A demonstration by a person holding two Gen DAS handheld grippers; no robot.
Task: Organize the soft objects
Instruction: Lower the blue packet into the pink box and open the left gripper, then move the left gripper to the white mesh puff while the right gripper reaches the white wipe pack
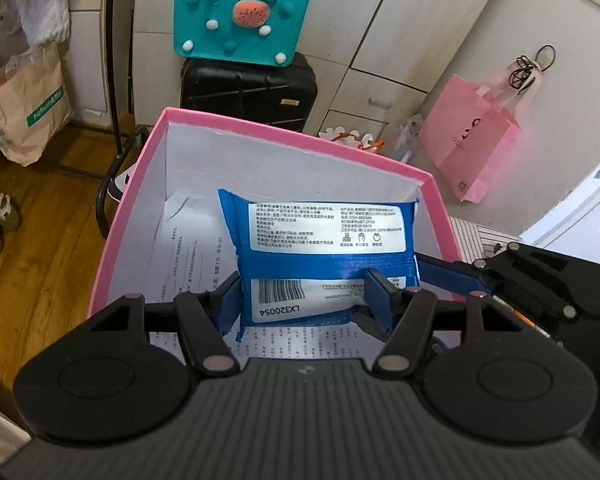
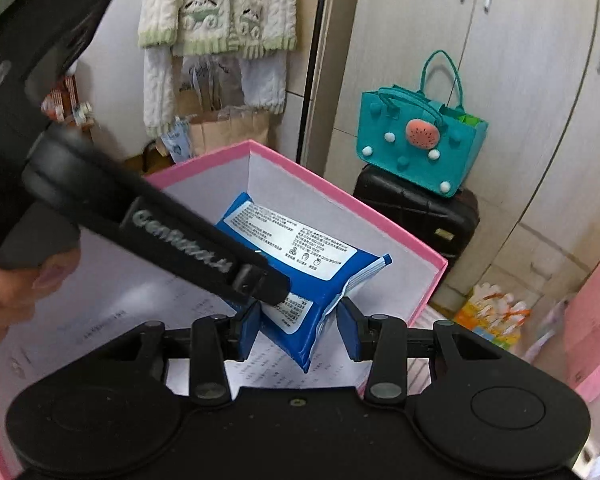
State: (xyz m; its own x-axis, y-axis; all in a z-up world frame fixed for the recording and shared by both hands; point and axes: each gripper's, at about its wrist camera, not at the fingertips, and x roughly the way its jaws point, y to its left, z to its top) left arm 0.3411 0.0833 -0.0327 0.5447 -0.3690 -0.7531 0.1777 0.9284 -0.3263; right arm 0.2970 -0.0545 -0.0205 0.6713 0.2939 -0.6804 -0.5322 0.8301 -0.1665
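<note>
One blue wipes pack (image 1: 324, 256) is sitting between the blue pads of the left gripper (image 1: 306, 294), label side up, hanging just inside one pink box (image 1: 260, 138) with white inner walls. The jaws are standing partly open and both pads are pressing on the pack's near end, so the left gripper is holding it. In the right wrist view the same pack (image 2: 300, 268) is lying between the pads of the right gripper (image 2: 298, 322); the left pad is touching the pack's side, while the right pad is standing just clear of the crinkled seam, so I cannot tell whether this grip is firm. The left gripper's black finger (image 2: 204, 256) is crossing in front of the right camera and covering part of the pack, and a person's hand (image 2: 8, 292) is wrapping around its handle at the left edge.

Printed paper sheets (image 1: 188, 256) are lying on the box floor beneath the pack. Beyond the box, ahead of the left gripper, one teal felt bag (image 1: 240, 24) is resting on one black suitcase (image 1: 248, 92). One pink paper bag (image 1: 472, 144) is hanging to the right and one brown paper bag (image 1: 24, 108) is standing to the left on the wooden floor (image 1: 32, 264). White cabinet doors (image 2: 520, 60) are lining the back, and one knitted cream sweater (image 2: 216, 4) is hanging above the box.
</note>
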